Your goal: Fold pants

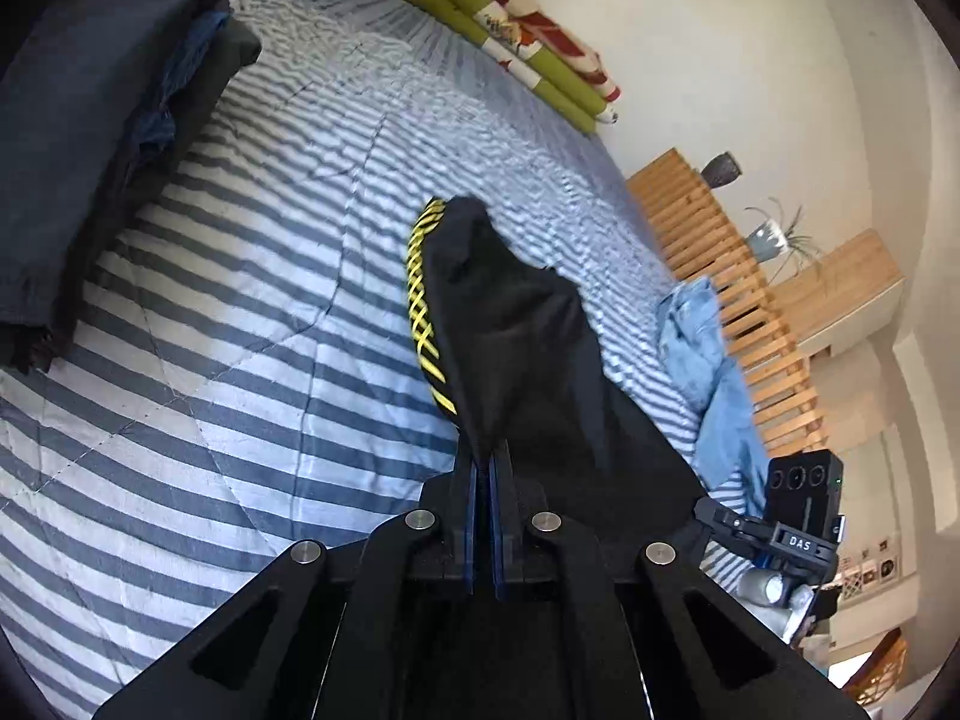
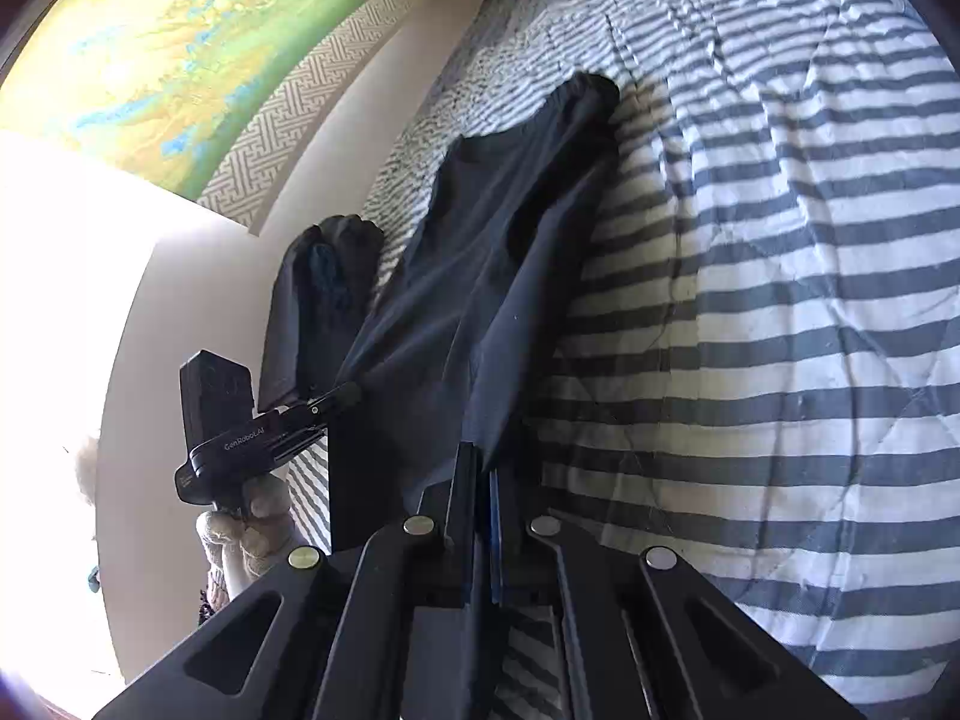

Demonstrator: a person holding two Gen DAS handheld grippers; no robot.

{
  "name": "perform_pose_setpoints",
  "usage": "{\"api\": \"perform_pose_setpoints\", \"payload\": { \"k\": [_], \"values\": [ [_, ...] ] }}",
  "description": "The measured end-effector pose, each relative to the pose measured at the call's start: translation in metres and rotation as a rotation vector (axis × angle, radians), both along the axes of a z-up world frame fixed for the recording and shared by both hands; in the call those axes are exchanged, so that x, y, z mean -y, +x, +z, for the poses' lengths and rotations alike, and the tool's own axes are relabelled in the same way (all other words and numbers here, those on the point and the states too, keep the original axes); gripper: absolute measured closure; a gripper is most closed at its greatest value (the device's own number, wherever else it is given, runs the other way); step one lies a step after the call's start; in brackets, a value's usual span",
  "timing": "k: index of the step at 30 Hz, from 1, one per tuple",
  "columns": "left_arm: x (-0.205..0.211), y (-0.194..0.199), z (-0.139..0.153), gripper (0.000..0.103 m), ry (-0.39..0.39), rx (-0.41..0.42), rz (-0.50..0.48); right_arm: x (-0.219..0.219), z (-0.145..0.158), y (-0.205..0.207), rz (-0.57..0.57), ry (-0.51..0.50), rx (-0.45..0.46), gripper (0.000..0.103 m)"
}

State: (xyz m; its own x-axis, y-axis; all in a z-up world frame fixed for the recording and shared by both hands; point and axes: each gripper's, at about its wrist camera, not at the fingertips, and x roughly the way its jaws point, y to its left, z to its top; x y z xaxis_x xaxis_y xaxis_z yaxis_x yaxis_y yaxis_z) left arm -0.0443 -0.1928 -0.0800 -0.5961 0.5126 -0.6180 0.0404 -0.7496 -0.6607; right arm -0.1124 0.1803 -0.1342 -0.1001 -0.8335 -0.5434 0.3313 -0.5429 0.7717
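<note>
Left gripper and right gripper each pinch an edge of the dark pants, which hang ahead of the closed jaws.

From the left gripper the cloth runs forward and rightward toward the right one; the long axis points away over the striped bedspread. Probably the waistband is held, though folds hide it. Both hands seem equally near.

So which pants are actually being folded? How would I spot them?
Look at the bed with the striped quilt. Near its middle, the black pants hang pinched in the left tool. Unlike the dark folded stack and crumpled light-blue garment, they carry yellow criss-cross trim.
</note>
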Motion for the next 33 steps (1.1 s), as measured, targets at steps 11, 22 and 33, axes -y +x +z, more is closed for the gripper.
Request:
{"api": "perform_pose_setpoints", "payload": {
  "k": [11,22,33],
  "values": [
    [-0.045,0.135,0.154,0.1,-0.001,-0.295,-0.057,-0.076,0.157,0.086,-0.049,-0.172,-0.278,0.1],
    [-0.059,0.173,0.158,0.1,-0.029,-0.213,-0.112,-0.102,0.186,0.159,-0.039,-0.145,-0.326,0.1],
    [-0.033,-0.007,-0.023,0.1,-0.029,0.111,-0.043,-0.039,0.029,0.013,-0.122,0.097,-0.08,0.1]
  ]
}}
